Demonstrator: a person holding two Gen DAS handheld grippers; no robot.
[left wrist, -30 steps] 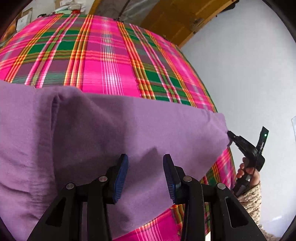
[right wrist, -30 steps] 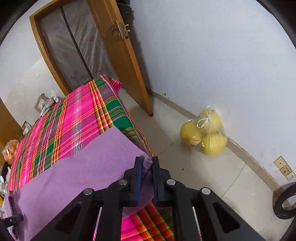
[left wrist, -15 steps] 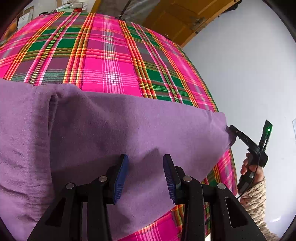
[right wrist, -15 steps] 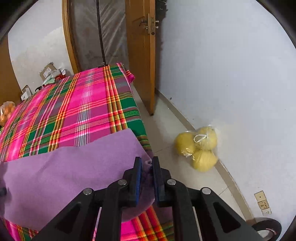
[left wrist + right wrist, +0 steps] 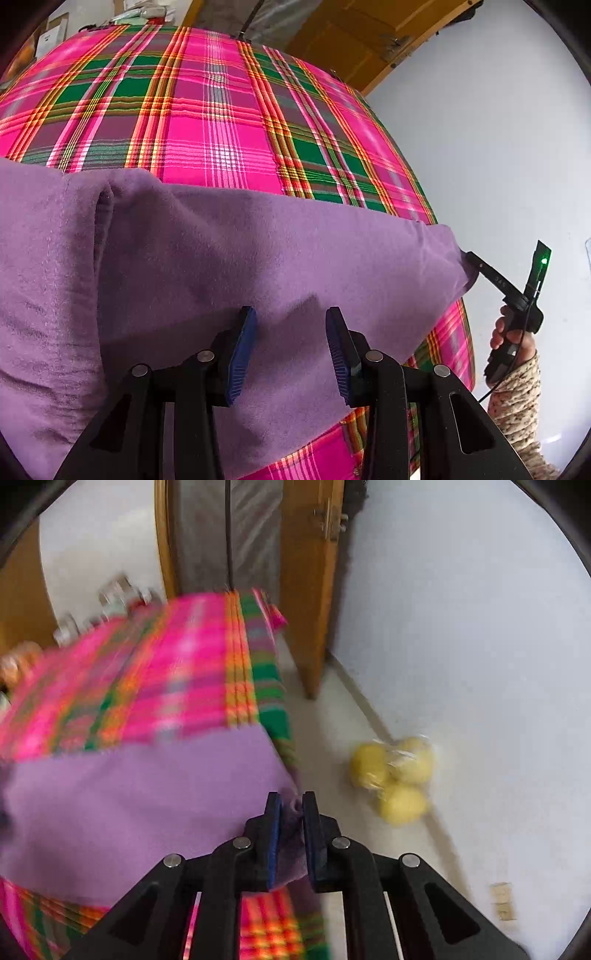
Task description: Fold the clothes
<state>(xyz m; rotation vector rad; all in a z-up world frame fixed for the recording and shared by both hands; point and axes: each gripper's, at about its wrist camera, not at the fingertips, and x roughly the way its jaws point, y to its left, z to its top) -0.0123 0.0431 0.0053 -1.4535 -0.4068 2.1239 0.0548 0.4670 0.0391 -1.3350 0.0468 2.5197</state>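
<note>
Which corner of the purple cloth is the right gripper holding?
Start at the pink plaid bedspread and find the purple cloth lying over it. Follow the cloth to the bed edge nearest the white wall; the right gripper pinches that corner, the one beside the floor.

Home bedroom — plaid-covered bed point(image 5: 221, 122), wooden door point(image 5: 310, 590), tiled floor point(image 5: 332, 738)
</note>
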